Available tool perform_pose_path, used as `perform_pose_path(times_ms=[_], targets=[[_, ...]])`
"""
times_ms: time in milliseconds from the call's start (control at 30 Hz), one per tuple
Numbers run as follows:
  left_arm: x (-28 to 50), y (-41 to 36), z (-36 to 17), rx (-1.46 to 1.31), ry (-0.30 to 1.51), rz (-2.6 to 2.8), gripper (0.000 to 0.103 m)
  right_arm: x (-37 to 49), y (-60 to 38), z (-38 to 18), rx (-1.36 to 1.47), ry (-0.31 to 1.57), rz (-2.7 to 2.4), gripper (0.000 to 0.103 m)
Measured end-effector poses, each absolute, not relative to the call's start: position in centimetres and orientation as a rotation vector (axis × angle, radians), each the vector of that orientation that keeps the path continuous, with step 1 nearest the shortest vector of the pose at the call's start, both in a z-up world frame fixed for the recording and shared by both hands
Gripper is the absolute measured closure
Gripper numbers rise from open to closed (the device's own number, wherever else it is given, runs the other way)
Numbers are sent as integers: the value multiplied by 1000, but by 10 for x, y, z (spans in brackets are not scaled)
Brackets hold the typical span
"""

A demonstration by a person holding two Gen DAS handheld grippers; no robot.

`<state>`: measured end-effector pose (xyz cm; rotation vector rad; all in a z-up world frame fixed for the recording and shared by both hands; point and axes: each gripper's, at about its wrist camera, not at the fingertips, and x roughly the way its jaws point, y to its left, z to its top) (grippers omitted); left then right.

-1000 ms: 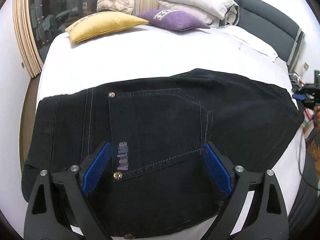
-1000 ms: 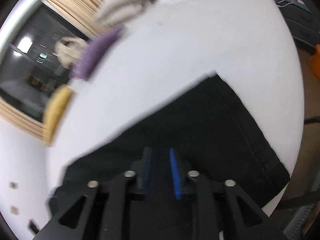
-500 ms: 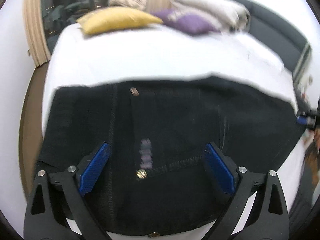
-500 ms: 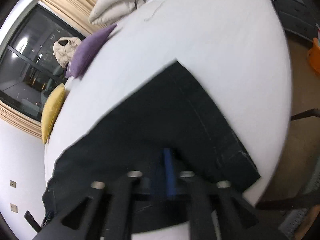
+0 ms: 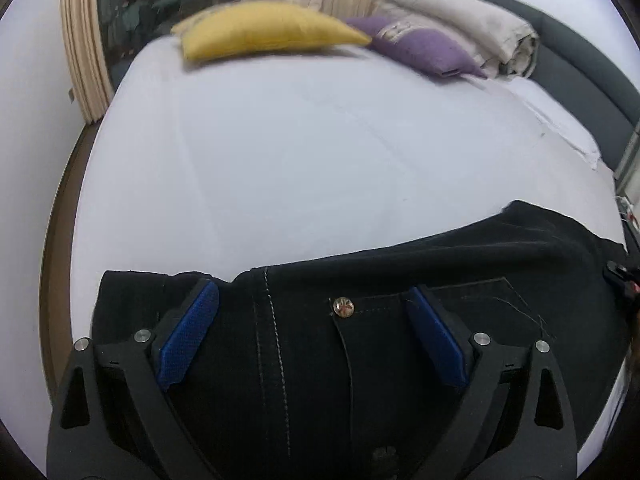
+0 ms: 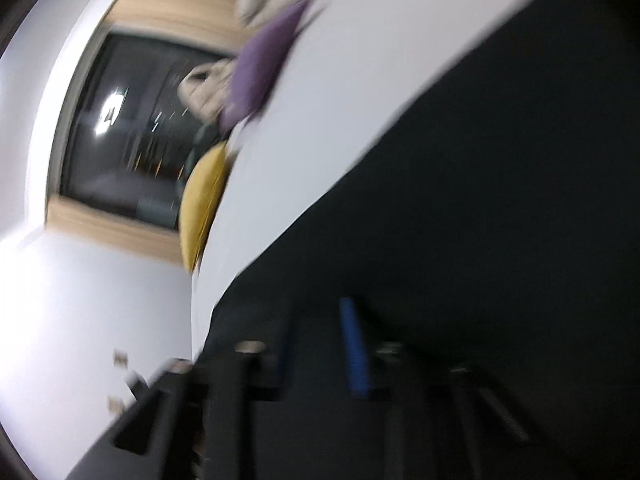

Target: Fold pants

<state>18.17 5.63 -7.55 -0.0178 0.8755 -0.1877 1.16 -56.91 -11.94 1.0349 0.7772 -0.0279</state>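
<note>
Soft, even indoor light falls on the white bed sheet (image 5: 304, 152), with hardly a shadow. The window (image 6: 132, 132) is dark and shows small bright reflections. The left wrist view is fairly sharp up close, though the yellow pillow (image 5: 264, 30) smears. The right wrist view is tilted and heavily motion-blurred. Both curve and darken at the edges.

— What fills the room?
— A bed (image 5: 304, 152) with a white sheet, a yellow cushion (image 5: 272, 30) and purple cushion (image 5: 424, 46) at its far edge, and a dark headboard (image 5: 580, 64).
— And behind?
— A dark window (image 5: 160, 4) with beige curtains (image 5: 86, 48), set in white walls (image 5: 32, 92).
</note>
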Motion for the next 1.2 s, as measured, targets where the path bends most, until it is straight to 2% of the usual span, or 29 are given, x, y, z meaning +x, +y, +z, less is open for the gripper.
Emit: perform_pose_path(times_ms=[33, 133, 200, 233, 267, 367, 500, 533, 600, 667, 800, 833, 1000, 1033, 1067, 1133, 1200], targets=[[180, 56, -73, -6, 871, -188, 7, 12, -579, -118, 1025, 762, -73, 103], [176, 56, -63, 15, 862, -159, 10, -5, -603, -110, 984, 734, -237, 103], [166, 51, -41, -20, 804, -168, 10, -16, -608, -92, 997, 699, -274, 78], [162, 41, -30, -48, 772, -200, 10, -13, -598, -85, 1016, 659, -224, 53], [161, 25, -23, -55, 757, -242, 9, -17, -590, -77, 1035, 623, -157, 43], [165, -20, -22, -39, 763, -334, 9, 9, -538, -79, 1055, 653, 67, 32], [178, -83, -47, -49, 856, -451, 9, 45, -477, -107, 996, 816, 227, 32], [184, -105, -61, -6, 915, -486, 8, 53, -473, -112, 959, 842, 213, 32], [201, -131, -82, 83, 984, -461, 8, 60, -490, -120, 971, 816, 198, 43], [205, -130, -85, 71, 979, -465, 8, 47, -541, -133, 1061, 778, 140, 69], [205, -124, -86, 38, 972, -474, 8, 23, -632, -141, 1122, 663, -55, 92], [204, -127, -86, 54, 969, -463, 7, 12, -649, -142, 1123, 653, -100, 103], [206, -132, -87, 54, 973, -453, 7, -2, -710, -109, 995, 638, -352, 103], [205, -129, -86, 49, 968, -442, 7, -4, -705, -97, 965, 641, -374, 80], [205, -127, -82, 44, 962, -428, 7, -13, -699, -82, 953, 625, -375, 46], [191, -117, -62, -4, 918, -439, 9, -39, -677, -60, 962, 589, -266, 29], [165, -101, -37, -44, 844, -463, 9, -52, -633, -47, 977, 596, -115, 29]])
